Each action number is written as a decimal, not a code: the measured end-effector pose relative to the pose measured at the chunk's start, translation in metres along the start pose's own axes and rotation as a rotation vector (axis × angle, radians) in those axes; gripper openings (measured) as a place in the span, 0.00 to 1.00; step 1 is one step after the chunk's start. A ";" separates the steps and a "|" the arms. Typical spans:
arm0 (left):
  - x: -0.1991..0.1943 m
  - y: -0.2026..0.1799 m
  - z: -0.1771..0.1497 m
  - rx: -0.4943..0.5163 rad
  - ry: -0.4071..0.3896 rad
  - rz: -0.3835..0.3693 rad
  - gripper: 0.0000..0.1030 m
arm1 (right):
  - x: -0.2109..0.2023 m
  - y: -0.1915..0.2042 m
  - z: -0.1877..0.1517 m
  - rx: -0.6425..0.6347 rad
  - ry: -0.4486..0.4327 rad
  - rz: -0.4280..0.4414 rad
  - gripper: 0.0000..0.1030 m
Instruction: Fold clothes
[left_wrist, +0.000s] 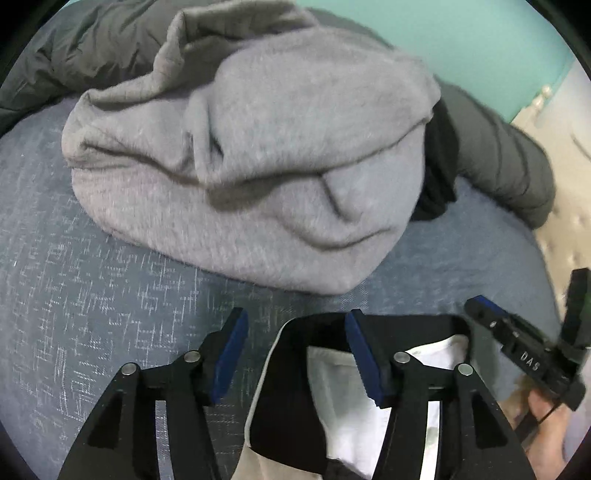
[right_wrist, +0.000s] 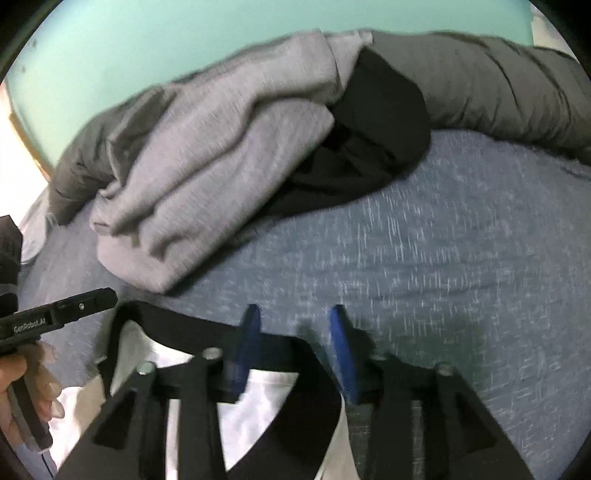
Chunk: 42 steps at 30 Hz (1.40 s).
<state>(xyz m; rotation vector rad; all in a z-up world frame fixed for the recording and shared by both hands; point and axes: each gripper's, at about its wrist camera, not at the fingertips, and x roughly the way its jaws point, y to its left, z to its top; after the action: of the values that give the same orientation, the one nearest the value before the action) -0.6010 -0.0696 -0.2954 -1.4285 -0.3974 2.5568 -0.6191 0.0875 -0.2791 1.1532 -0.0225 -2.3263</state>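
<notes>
Both hand-held grippers, left and right, spread over black-collared garment; grey sweatshirt beyond.

A heathered light grey sweatshirt is lying on a blue-grey bedcover that is showing fine white broken-line flecks. A black garment with white inside is sitting nearest; a dark grey quilted jacket is lying behind. The wall is showing plain mint green. Blue pads are lining the black left gripper.
</notes>
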 end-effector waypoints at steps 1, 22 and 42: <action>-0.006 0.001 0.000 0.008 -0.011 0.005 0.58 | -0.006 -0.001 0.000 -0.014 -0.011 0.005 0.39; -0.135 0.125 -0.123 0.013 0.085 0.113 0.58 | -0.151 -0.136 -0.157 0.165 0.143 0.057 0.52; -0.116 0.158 -0.161 -0.096 0.128 0.047 0.25 | -0.142 -0.151 -0.195 0.276 0.158 0.125 0.14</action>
<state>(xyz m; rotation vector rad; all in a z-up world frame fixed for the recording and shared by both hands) -0.4083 -0.2300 -0.3338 -1.6443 -0.4773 2.4955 -0.4731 0.3256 -0.3354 1.4236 -0.3582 -2.1626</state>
